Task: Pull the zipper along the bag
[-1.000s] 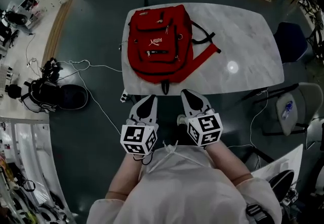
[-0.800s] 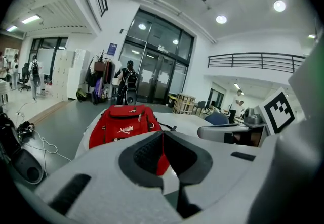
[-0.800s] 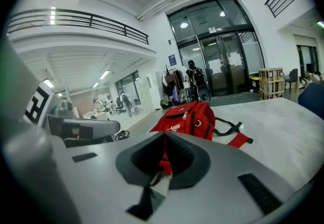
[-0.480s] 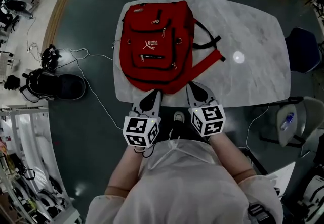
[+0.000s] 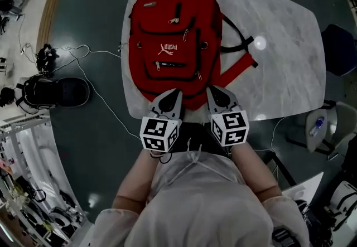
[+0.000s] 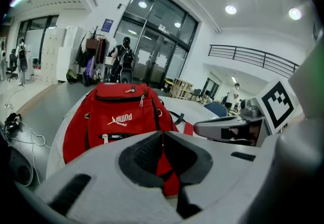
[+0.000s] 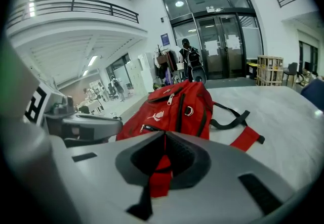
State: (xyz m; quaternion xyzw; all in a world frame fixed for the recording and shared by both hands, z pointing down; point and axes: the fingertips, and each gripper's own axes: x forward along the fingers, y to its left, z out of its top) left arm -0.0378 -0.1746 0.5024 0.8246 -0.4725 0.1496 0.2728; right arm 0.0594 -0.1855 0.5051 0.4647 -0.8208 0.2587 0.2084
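Nearest, at the bag's [image 5: 175, 45] bottom edge: left gripper [image 5: 170, 95] and right gripper [image 5: 215, 93] side by side, each with jaws pressed together and nothing between them. Their tips overlap the hem, contact not readable. The red bag lies flat, front up, on the marble table [image 5: 279, 45], with its zipper pulls [image 5: 174, 20] toward its top end and its straps [image 5: 237, 56] trailing off its right side. Beyond the bag's top — glass doors [image 6: 152, 51], a person [image 6: 124, 58] standing.
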